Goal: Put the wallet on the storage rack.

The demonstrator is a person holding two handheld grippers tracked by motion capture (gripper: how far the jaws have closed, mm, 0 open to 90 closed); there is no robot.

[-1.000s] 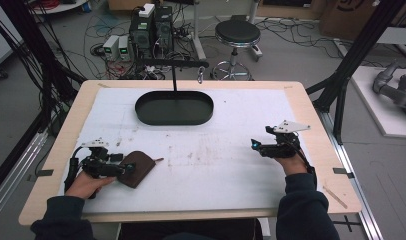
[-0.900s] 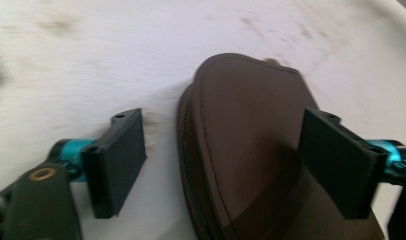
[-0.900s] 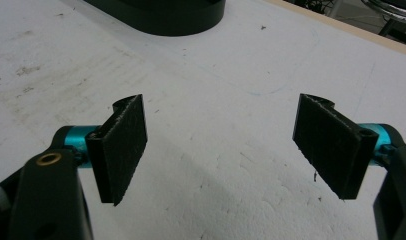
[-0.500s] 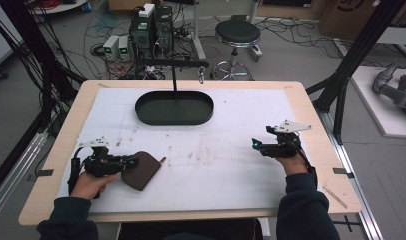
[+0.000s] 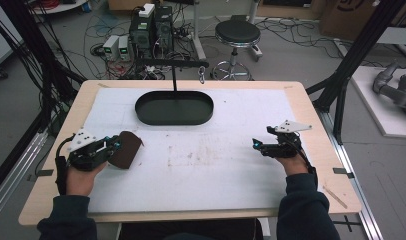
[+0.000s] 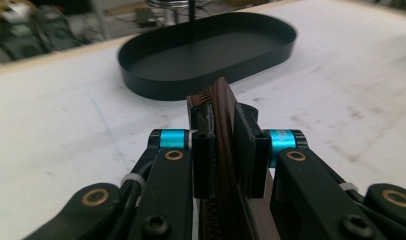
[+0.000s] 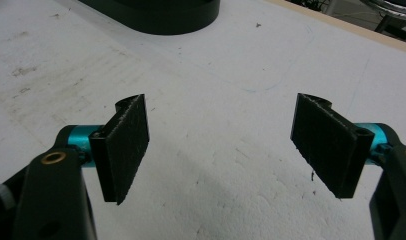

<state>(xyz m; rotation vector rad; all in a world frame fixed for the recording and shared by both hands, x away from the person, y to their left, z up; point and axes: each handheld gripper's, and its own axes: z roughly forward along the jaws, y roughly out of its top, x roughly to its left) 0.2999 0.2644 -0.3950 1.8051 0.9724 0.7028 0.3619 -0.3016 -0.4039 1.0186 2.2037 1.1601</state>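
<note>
Two grippers over the white table point(image 5: 201, 170) | black oval tray point(image 5: 174, 107) waits ahead of left gripper point(image 5: 112, 146) | its jaws have just closed, pinching the brown zip pouch point(image 5: 125, 150) clear off the surface, ready to carry | right gripper point(image 5: 256, 145) gapes empty.

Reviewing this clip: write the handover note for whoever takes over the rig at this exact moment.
Left gripper: jaws have just closed on the brown zip pouch, clamped edge-on between the pads, near the table's left edge.
Right gripper: open, nothing between the jaws, over the white mat on the right.
Black oval tray: far centre of the mat, nothing in it.
Done: pouch gripped.
Left: probably carrying it to the tray.
</note>
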